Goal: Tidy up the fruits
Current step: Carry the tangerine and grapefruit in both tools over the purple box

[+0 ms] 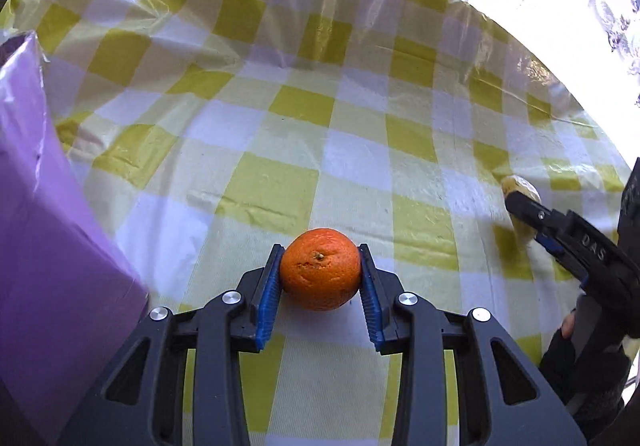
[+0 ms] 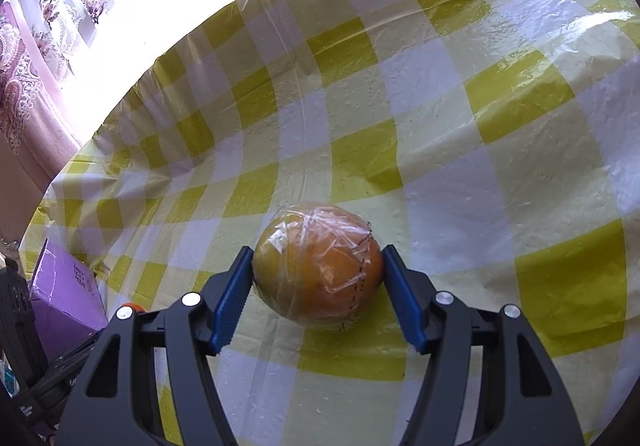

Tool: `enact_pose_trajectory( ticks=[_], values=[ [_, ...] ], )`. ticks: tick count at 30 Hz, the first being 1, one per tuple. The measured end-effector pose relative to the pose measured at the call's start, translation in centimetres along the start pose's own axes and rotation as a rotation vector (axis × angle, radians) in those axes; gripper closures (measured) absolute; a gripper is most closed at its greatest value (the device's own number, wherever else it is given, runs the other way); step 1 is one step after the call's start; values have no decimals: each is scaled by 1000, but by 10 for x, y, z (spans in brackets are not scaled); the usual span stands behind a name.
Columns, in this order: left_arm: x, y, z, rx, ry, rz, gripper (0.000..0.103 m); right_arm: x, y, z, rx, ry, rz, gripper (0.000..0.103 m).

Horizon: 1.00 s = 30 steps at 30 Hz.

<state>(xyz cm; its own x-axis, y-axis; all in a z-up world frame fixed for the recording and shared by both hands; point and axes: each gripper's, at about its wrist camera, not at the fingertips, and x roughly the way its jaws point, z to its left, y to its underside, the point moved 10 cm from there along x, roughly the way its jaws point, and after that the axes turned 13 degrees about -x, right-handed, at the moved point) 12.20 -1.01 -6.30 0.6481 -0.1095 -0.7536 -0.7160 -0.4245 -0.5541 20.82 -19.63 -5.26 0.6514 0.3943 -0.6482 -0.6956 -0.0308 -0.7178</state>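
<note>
The left tongs (image 1: 321, 266) are closed to about the width of a small orange (image 1: 320, 269), with both blue ribbed pads (image 1: 267, 296) pressed against its sides. The fruit sits stem-scar up, low over the yellow-and-white checked surface (image 1: 280, 118), and its shadow falls right under it; whether it touches the cloth cannot be told. A purple box (image 1: 52, 246) stands close by at nine o'clock from the orange.

The right tongs (image 2: 318, 278) are spread wider, gripping a larger, paler orange fruit wrapped in clear film (image 2: 318, 266); both blue pads (image 2: 228, 306) meet its flanks at three and nine o'clock. It too hangs just above or on the checked cloth (image 2: 460, 126).

From the left camera, the right tongs (image 1: 520, 206) come in from four o'clock, their black body angled down toward the surface, with the wrapped fruit (image 1: 522, 190) showing only as a pale lump beyond the tip. A gloved hand (image 1: 568, 350) holds the grip below it. From the right camera, the purple box (image 2: 64, 294) lies at eight o'clock, and a patterned curtain (image 2: 24, 78) hangs at ten o'clock past the surface's edge.
</note>
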Motion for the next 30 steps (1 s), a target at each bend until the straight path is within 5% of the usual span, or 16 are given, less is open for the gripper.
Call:
enact_pose_trajectory(
  ticks=[10,24,30],
  values=[
    [-14,0,-18,85,24,-66,68,-3,1,-1,8,8,-7,38],
    [-14,1,-19,82,64,-47,68,-9,0,-3,1,62,-25,38],
    [-16,9,-12,77,61,-8,68,-29,28,21,33,69,-28,38]
  ],
)
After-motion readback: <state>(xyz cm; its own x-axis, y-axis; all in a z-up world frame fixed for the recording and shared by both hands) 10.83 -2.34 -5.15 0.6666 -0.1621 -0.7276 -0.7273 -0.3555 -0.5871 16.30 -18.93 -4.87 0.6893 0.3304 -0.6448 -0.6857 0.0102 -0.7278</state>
